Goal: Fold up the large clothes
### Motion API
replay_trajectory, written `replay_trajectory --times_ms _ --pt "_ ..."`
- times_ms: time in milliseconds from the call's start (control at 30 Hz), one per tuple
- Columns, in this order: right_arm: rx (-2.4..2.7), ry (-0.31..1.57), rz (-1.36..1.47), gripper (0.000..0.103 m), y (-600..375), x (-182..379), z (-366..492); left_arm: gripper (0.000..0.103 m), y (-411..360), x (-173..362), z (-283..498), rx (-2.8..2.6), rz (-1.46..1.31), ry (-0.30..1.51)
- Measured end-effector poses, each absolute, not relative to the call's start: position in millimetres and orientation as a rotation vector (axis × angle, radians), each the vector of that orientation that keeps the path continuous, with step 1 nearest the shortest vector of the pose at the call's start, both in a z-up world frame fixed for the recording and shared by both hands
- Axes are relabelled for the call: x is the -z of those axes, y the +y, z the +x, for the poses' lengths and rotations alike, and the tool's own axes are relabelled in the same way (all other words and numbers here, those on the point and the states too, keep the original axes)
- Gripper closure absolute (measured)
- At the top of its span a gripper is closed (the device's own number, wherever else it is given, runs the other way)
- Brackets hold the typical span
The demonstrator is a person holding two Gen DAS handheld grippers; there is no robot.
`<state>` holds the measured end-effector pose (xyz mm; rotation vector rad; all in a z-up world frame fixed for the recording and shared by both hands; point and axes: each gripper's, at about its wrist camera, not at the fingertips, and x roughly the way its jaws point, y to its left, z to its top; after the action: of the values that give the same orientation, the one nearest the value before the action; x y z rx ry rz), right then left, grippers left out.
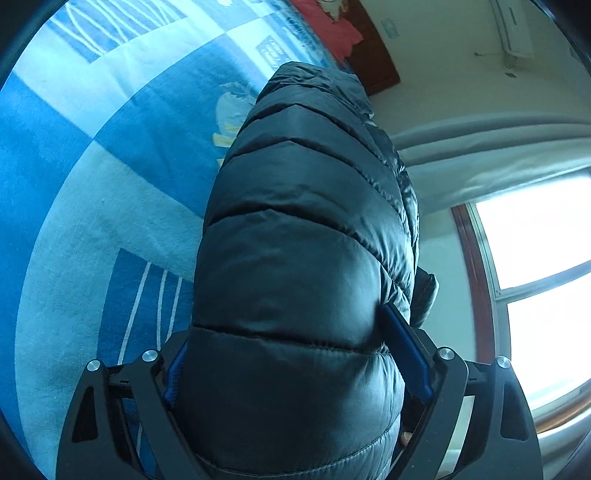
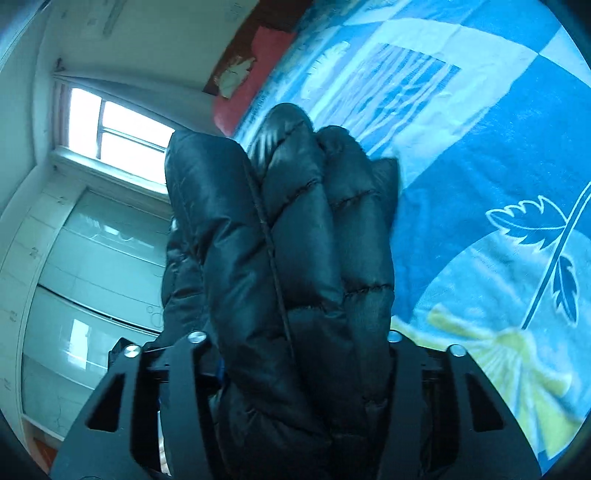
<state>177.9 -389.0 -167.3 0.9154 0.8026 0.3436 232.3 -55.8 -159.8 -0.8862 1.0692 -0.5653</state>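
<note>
A black quilted puffer jacket (image 1: pixel 303 236) fills the middle of the left wrist view. My left gripper (image 1: pixel 295 354) is shut on a thick fold of it, its blue pads (image 1: pixel 406 350) pressed into the padding, and holds it above a blue and white patterned bed sheet (image 1: pixel 92 166). In the right wrist view the same jacket (image 2: pixel 288 258) bulges up between the fingers of my right gripper (image 2: pixel 295 350), which is shut on another bunched part of it. The sheet (image 2: pixel 480 147) lies below. The fingertips of the right gripper are hidden by the jacket.
A red pillow (image 1: pixel 332 26) lies at the head of the bed by a dark wooden headboard (image 1: pixel 373 55). A bright window (image 1: pixel 535 277) and grey curtain are on one side. The right wrist view shows the window (image 2: pixel 114 133) and a pale wardrobe (image 2: pixel 85 288).
</note>
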Motion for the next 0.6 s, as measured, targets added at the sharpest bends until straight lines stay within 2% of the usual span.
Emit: replay_trajectory --times_ms 267,600 --pt "-0.430 0.715 0.914 0.063 -365 150 181 0.017 -36 134 231 0.589 -0.815 1.000" --pt "-0.569 0.706 0.914 0.063 -300 133 253 0.018 31 108 262 0.495 -0.797 0.897"
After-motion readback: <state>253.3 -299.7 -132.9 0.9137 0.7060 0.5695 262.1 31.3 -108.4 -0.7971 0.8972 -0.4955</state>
